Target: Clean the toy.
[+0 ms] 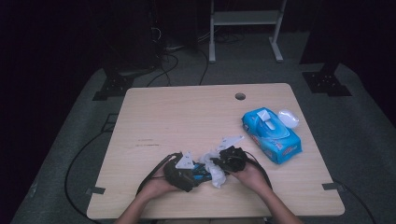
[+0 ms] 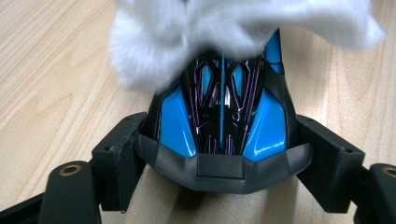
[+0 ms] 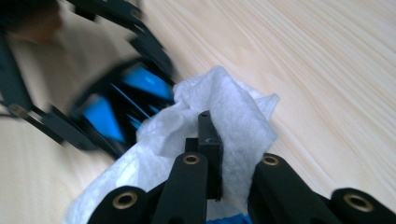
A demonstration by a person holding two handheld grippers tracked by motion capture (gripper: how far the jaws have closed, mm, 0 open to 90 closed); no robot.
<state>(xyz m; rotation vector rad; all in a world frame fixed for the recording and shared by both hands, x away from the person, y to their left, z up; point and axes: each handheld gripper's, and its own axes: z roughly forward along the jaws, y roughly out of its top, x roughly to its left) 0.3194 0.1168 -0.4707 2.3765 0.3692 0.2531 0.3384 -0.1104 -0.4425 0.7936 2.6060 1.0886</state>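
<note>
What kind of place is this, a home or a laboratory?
Probably a laboratory or recording studio, not a home: a bare wooden table stands on grey carpet, cables run across the floor, and dark stands with a metal frame surround it.

The desk is evenly lit while the room around it is dark. Near the wipe, the toy car smears with motion blur; its shell shows glare.

Both forearms enter from the near edge of the table, hands close together. Left gripper points right, its jaws set apart and clamped on the sides of a toy car. Right gripper points left, jaws pinched together on a white wipe.
</note>
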